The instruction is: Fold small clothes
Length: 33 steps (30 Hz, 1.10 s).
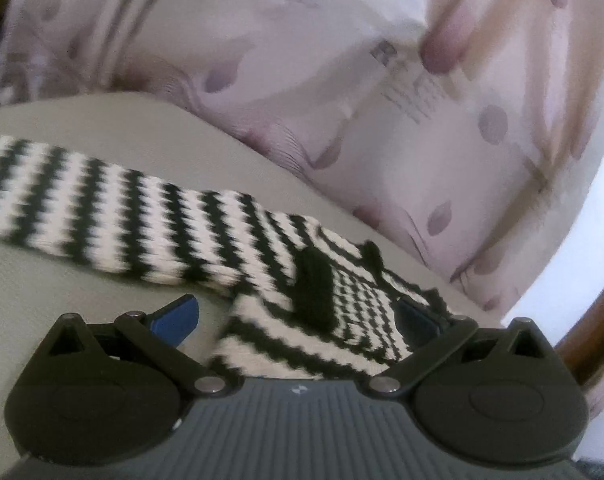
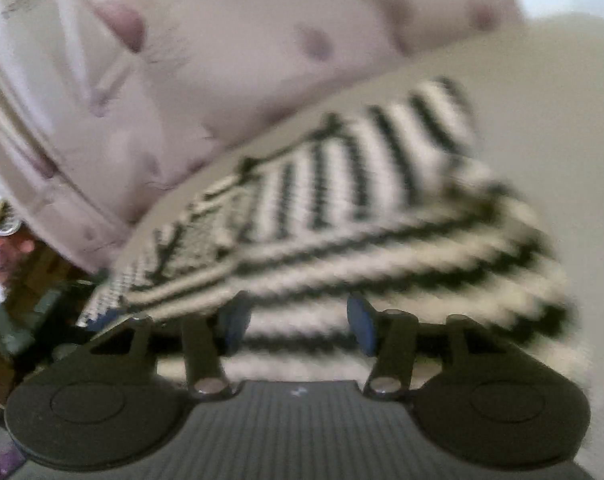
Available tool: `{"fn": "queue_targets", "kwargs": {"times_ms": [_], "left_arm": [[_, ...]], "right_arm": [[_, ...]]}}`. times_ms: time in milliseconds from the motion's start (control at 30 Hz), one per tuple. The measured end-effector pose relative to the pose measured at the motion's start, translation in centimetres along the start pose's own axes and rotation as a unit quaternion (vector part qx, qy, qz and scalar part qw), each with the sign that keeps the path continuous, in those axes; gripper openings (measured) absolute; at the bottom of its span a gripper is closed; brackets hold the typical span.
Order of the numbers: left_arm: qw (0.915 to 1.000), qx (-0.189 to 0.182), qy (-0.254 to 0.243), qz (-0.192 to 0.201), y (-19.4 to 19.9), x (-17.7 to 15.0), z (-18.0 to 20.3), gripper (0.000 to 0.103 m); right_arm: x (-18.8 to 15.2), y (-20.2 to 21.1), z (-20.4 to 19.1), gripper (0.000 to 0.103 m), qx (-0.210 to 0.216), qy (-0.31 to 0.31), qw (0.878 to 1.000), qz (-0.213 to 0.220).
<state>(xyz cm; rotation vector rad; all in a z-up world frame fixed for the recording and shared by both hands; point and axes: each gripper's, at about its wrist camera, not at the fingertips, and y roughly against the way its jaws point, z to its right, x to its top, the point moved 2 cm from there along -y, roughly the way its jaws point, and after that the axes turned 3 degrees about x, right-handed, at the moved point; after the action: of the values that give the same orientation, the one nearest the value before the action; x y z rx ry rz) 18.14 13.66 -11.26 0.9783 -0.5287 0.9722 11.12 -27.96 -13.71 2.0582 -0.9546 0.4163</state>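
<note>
A small black-and-white striped knit garment [image 1: 114, 208] lies on a grey cushion surface [image 1: 82, 124]. One long striped part stretches to the left, and a bunched part with a black patch [image 1: 314, 292] lies between my left gripper's [image 1: 298, 312] blue fingers [image 1: 174, 316], which stand wide apart. In the right wrist view, which is blurred, the same garment [image 2: 362, 220] lies in layered folds, and my right gripper [image 2: 298, 320] is open with striped fabric between its blue pads [image 2: 360, 320].
A pale pink patterned cushion [image 1: 342, 100] rises behind the garment; it also shows in the right wrist view [image 2: 182, 60]. A brown wooden edge [image 1: 594, 328] runs at the right. Dark clutter [image 2: 22, 280] lies beyond the surface's left edge.
</note>
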Motion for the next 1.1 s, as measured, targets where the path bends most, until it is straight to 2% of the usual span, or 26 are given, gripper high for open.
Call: {"fn": "queue_targets", "kwargs": {"times_ms": [67, 167, 233, 333, 433, 600, 700, 733, 767, 800, 867, 967, 1100], "left_arm": [[0.9997, 0.019, 0.017, 0.0, 1.9, 0.7, -1.8, 0.102], [0.9968, 0.056, 0.056, 0.011, 5.1, 1.8, -5.5, 0.102], [0.9937, 0.083, 0.071, 0.024, 7.2, 2.7, -8.0, 0.101], [0.9872, 0.122, 0.095, 0.038, 9.4, 4.3, -12.4, 0.096], [0.9785, 0.138, 0.15, 0.035, 10.6, 5.7, -16.7, 0.09], [0.9643, 0.124, 0.233, 0.019, 10.0, 7.2, -22.4, 0.082], [0.9602, 0.116, 0.253, 0.023, 8.7, 7.9, -24.1, 0.069], [0.9605, 0.114, 0.253, 0.023, 8.2, 8.2, -24.2, 0.059], [0.961, 0.116, 0.25, 0.023, 7.7, 8.5, -24.4, 0.029], [0.9601, 0.121, 0.251, 0.02, 7.2, 8.4, -24.4, 0.008], [0.9581, 0.139, 0.248, 0.036, 6.9, 8.4, -24.4, 0.005], [0.9686, 0.16, 0.181, 0.06, 6.5, 10.5, -21.1, 0.005], [0.9841, 0.098, 0.113, 0.095, 6.0, 14.8, -12.6, 0.005]], "right_arm": [[-0.9, 1.5, 1.7, 0.051, -0.025, -0.006, 1.0, 0.008], [-1.5, 3.9, 3.0, 0.054, 0.019, -0.041, 0.998, 0.042], [-1.7, 5.0, 2.7, 0.055, 0.055, -0.043, 0.995, 0.071], [-1.8, 5.2, 1.3, 0.058, 0.08, -0.028, 0.993, 0.083], [-1.8, 4.5, -0.1, 0.058, 0.089, -0.01, 0.993, 0.076], [-2.4, 3.7, -1.4, 0.058, 0.098, -0.013, 0.993, 0.07], [-2.9, 3.8, -1.8, 0.058, 0.095, -0.01, 0.993, 0.066], [-3.0, 3.8, -1.9, 0.058, 0.094, -0.009, 0.993, 0.065], [-3.0, 3.8, -1.9, 0.058, 0.093, -0.008, 0.994, 0.065], [-3.0, 3.9, -2.0, 0.058, 0.092, -0.007, 0.994, 0.065], [-3.0, 4.0, -2.0, 0.058, 0.088, -0.007, 0.994, 0.067], [-2.9, 4.1, -1.8, 0.058, 0.086, -0.009, 0.994, 0.071], [-2.5, 4.1, -1.3, 0.058, 0.084, -0.014, 0.994, 0.074]]}}
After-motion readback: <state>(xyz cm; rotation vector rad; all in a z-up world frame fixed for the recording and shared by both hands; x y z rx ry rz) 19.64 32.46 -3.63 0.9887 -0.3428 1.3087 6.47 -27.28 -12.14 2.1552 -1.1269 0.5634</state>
